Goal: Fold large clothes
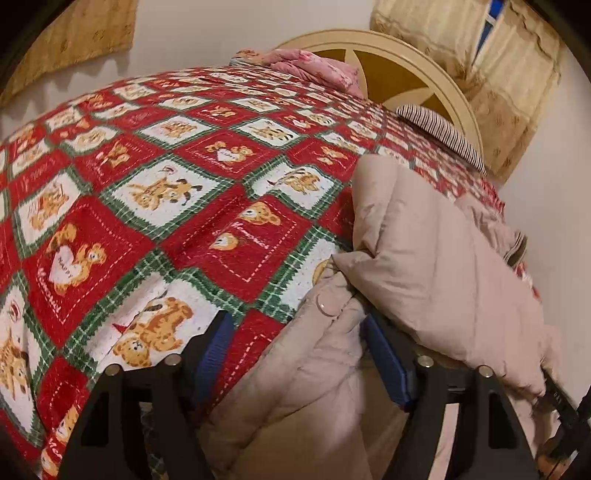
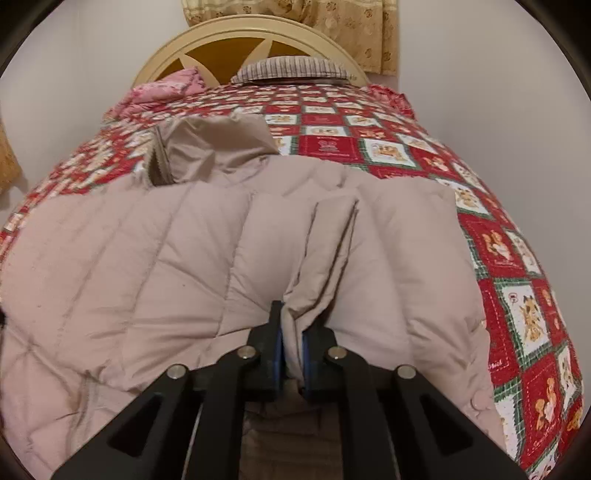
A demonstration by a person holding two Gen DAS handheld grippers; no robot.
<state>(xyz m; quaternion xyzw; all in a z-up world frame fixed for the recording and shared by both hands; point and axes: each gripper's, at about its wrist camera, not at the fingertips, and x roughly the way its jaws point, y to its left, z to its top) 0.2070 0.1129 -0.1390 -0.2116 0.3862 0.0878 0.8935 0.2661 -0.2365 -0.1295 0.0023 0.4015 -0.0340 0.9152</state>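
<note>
A large beige quilted coat (image 2: 147, 277) lies spread over the near half of the bed, with its collar end (image 2: 214, 147) pointing toward the headboard. My right gripper (image 2: 293, 317) is shut on a pinched fold of the coat's near edge, the fabric squeezed between the blue pads. In the left wrist view the coat (image 1: 424, 251) hangs bunched over the bed's right corner. My left gripper (image 1: 295, 317) stands open wide there. A flap with a snap button (image 1: 325, 306) lies between its jaws, resting against the right pad (image 1: 388, 362) and apart from the left one.
A red, green and white teddy-bear quilt (image 1: 147, 184) covers the bed. At its far end are a cream arched headboard (image 2: 221, 33), a striped pillow (image 2: 291, 68) and pink bedding (image 2: 166, 88). Beige curtains (image 1: 517, 74) hang on the white wall behind.
</note>
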